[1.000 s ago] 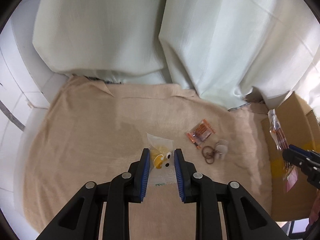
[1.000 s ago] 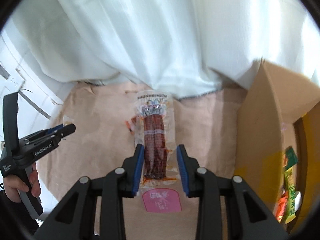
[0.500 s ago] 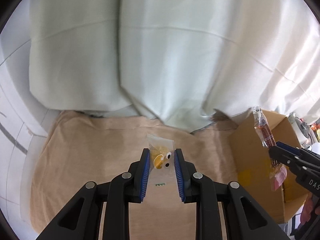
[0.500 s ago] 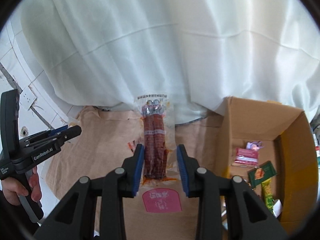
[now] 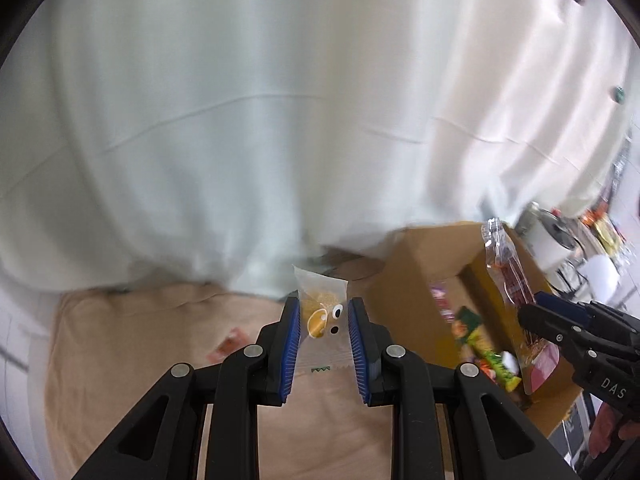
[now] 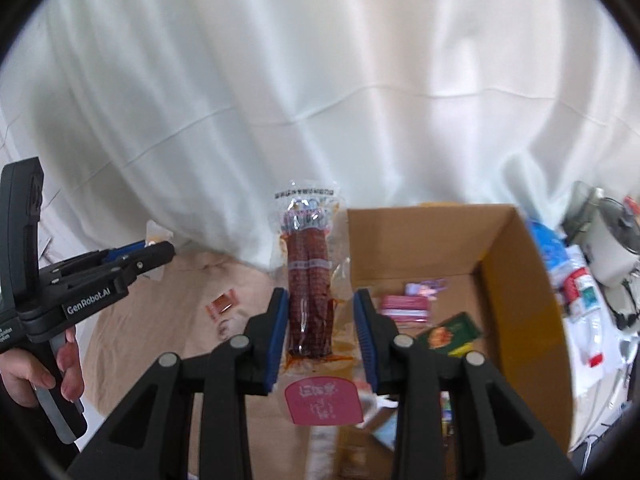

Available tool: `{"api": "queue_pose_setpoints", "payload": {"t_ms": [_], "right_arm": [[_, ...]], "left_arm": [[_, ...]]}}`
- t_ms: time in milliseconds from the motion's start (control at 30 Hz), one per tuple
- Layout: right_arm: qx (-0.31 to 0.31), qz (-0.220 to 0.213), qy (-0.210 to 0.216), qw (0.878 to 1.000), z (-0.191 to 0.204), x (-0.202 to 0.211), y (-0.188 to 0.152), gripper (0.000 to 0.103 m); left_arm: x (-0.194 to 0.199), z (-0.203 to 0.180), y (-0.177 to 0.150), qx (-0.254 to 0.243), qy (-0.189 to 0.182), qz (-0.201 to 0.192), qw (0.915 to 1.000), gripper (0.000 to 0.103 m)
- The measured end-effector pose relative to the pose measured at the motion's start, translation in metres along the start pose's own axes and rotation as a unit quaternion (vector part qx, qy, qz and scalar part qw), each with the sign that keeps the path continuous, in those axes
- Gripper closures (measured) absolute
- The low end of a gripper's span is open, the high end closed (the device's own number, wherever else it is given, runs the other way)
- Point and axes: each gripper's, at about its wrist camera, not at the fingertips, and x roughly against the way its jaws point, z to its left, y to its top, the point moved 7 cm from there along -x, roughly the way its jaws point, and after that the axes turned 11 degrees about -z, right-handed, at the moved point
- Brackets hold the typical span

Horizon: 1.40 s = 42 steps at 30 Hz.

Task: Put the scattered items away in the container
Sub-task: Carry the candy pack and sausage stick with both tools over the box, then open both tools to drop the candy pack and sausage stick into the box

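Between the blue-padded fingers of the left gripper [image 5: 323,322] a small clear packet [image 5: 321,316] with yellow contents and a printed face is being pinched, standing upright above the tan cloth [image 5: 132,332] that is covering the surface. Over to the right, the cardboard box [image 6: 516,280] is sitting open beside the cloth, already holding a pink packet [image 6: 404,306], a green packet [image 6: 450,332] and other wrappers. The right gripper [image 6: 321,320] is clamping a long sausage pack [image 6: 310,292] by its lower part, holding it upright just at the box's near left wall. An orange sachet [image 6: 222,303] is lying on the cloth, well apart from the box. White drapery [image 6: 320,100] is hanging behind everything, and a hand [image 6: 36,376] is gripping the left tool's handle
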Motion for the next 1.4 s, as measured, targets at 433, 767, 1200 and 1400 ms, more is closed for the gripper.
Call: {"api": "queue_pose_setpoints", "payload": {"t_ms": [433, 767, 1200, 1400], "right_arm": [[-0.057, 0.001, -0.076, 0.995, -0.092, 0.039, -0.021, 0.066], [-0.086, 0.03, -0.091, 0.992, -0.124, 0.045, -0.056, 0.066], [-0.096, 0.049, -0.088, 0.99, -0.13, 0.039, -0.07, 0.065], [-0.083, 0.05, -0.096, 0.991, -0.129, 0.04, -0.068, 0.064]], "left_arm": [[-0.029, -0.13, 0.02, -0.065, -0.092, 0.004, 0.9936, 0.078], [-0.065, -0.197, 0.004, -0.088, -0.134, 0.04, 0.9863, 0.078], [-0.087, -0.217, -0.008, -0.097, -0.139, 0.059, 0.9837, 0.078], [-0.087, -0.214, -0.005, -0.096, -0.137, 0.057, 0.9843, 0.078]]}}
